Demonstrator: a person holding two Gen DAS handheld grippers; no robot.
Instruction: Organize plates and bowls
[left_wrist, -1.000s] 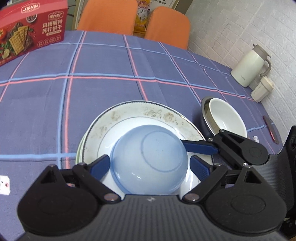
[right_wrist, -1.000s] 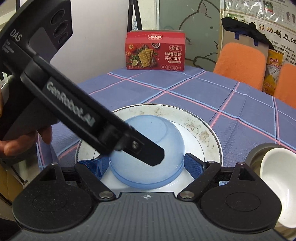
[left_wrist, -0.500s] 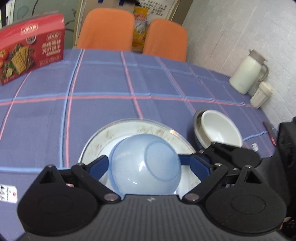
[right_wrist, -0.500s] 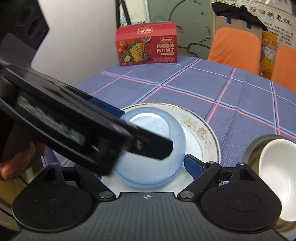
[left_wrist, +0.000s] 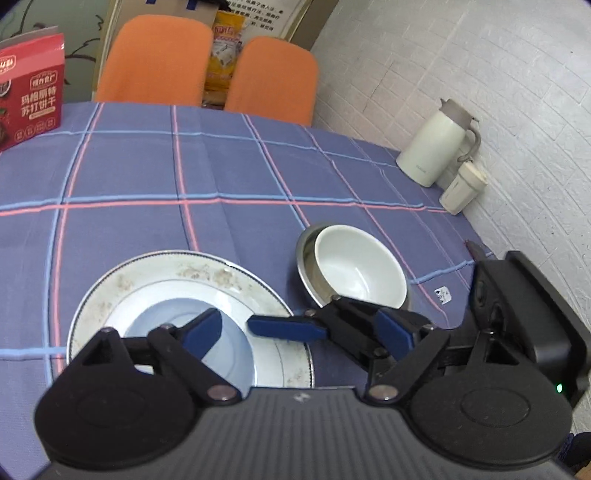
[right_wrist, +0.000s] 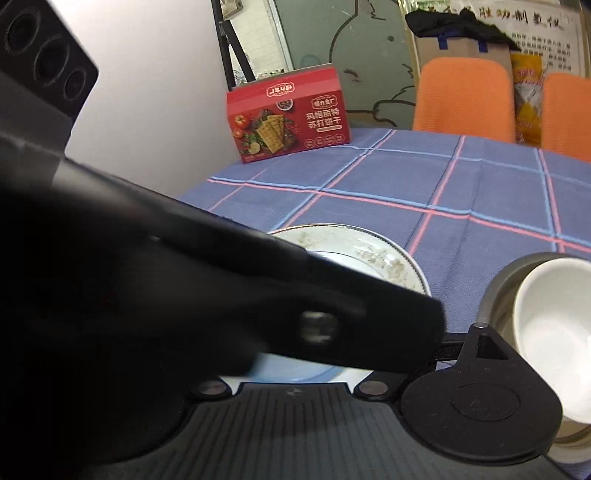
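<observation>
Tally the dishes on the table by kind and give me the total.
Plates: 1 in view, the speckled white ceramic plate.
Bowls: 3, the light blue plastic bowl on that plate, the round steel bowl, and the white ceramic bowl nested in it.
Total: 4

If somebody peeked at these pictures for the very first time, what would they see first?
Probably the big speckled plate near the front of the checked tablecloth, with a pale blue dish on it and the left tongs open right above. Beside it a white bowl sits inside a metal bowl, and a red cracker box stands at the far edge.
</observation>
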